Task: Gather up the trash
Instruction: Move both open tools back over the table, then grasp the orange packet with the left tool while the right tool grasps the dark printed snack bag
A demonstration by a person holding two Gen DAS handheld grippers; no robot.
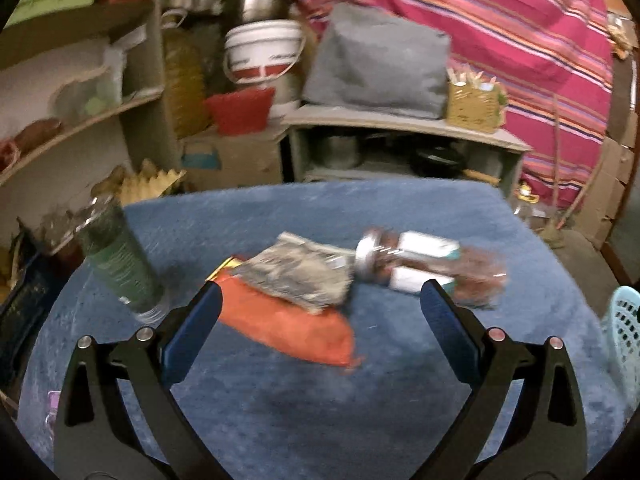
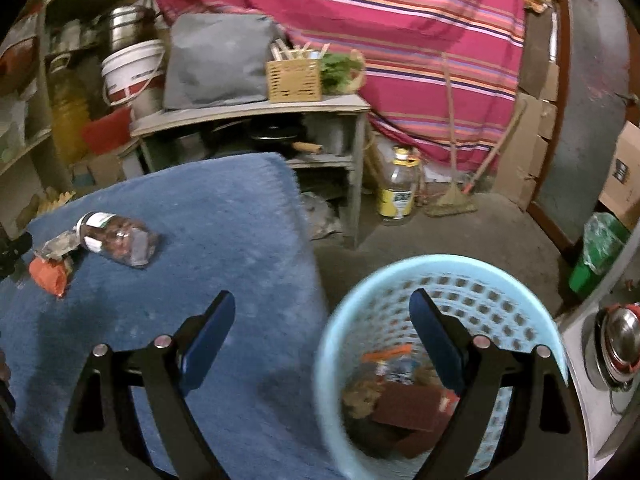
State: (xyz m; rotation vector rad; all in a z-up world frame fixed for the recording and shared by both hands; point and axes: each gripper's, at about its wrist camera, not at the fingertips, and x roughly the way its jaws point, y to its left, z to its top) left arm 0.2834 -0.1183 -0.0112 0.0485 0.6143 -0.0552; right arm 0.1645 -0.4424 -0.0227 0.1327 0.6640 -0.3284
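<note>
On the blue cloth-covered table point(image 1: 280, 400) lie an orange wrapper point(image 1: 292, 328), a crumpled grey wrapper point(image 1: 296, 272) on top of it, and a crushed plastic bottle with a white label point(image 1: 424, 268). A green bottle point(image 1: 120, 264) stands tilted at the left. My left gripper point(image 1: 320, 300) is open, just short of the wrappers. My right gripper point(image 2: 322, 312) is open and empty over the near rim of the light blue basket point(image 2: 400, 272), which holds several pieces of trash point(image 2: 408, 404). The wrappers point(image 2: 50, 272) and the crushed bottle point(image 2: 120, 240) also show in the right wrist view.
Behind the table stand a grey shelf unit point(image 2: 256, 108) with a grey bag and a wicker box, a white bucket point(image 1: 264, 52), and a striped pink cloth point(image 1: 500, 40). An oil jug point(image 2: 398, 188), a broom and a green bin point(image 2: 596, 252) are on the floor.
</note>
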